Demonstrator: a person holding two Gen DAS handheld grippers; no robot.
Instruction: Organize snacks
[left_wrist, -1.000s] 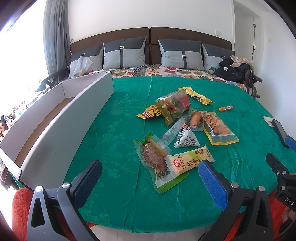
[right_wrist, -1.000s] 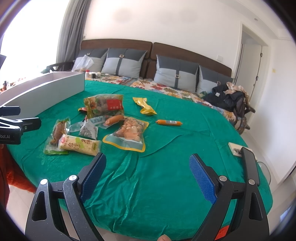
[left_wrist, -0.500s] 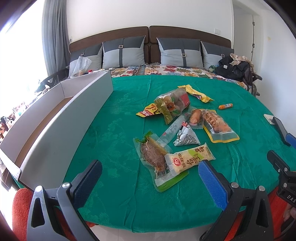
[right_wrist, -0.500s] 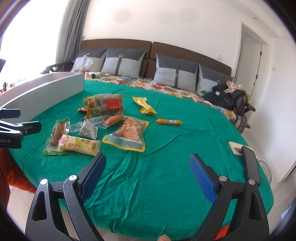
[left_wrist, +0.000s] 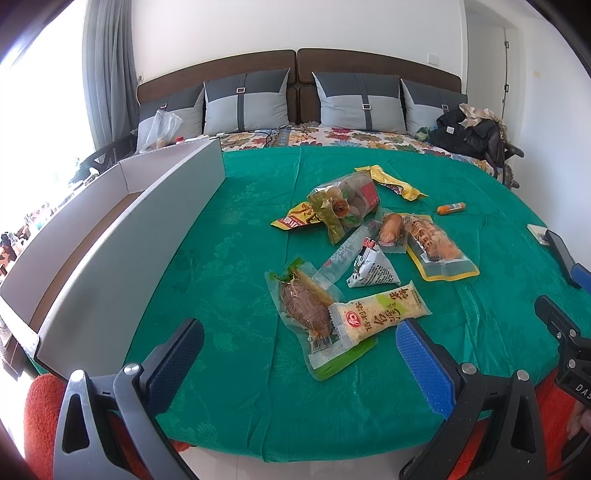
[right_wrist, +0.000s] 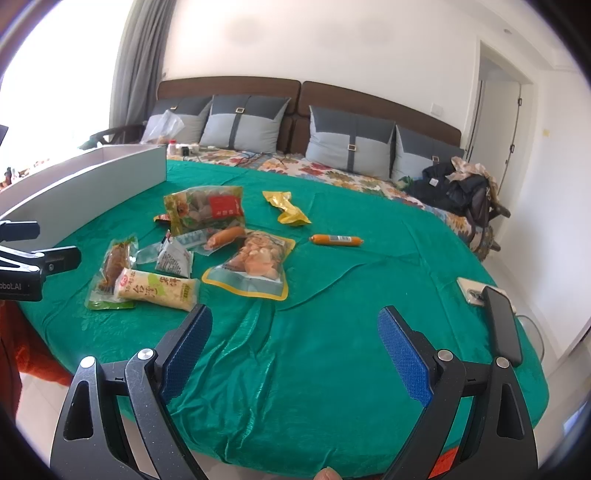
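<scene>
Both grippers, left gripper (left_wrist: 299, 339) and right gripper (right_wrist: 295, 332), hung empty, fingers apart; next, probably, reaching the nearest rice-cracker packet (left_wrist: 380, 314) for the box (left_wrist: 122, 236).

Bright window glare, fisheye-warped edges

A home bedroom: padded headboard (left_wrist: 295, 70), pillows (left_wrist: 245, 99), floral bedsheet (left_wrist: 354, 134).

The left gripper's body (right_wrist: 22, 273), at nine o'clock in the right wrist view, reads "obot.AI"; the right gripper's body (left_wrist: 576, 384), at four o'clock in the left view, "DAS"
</scene>
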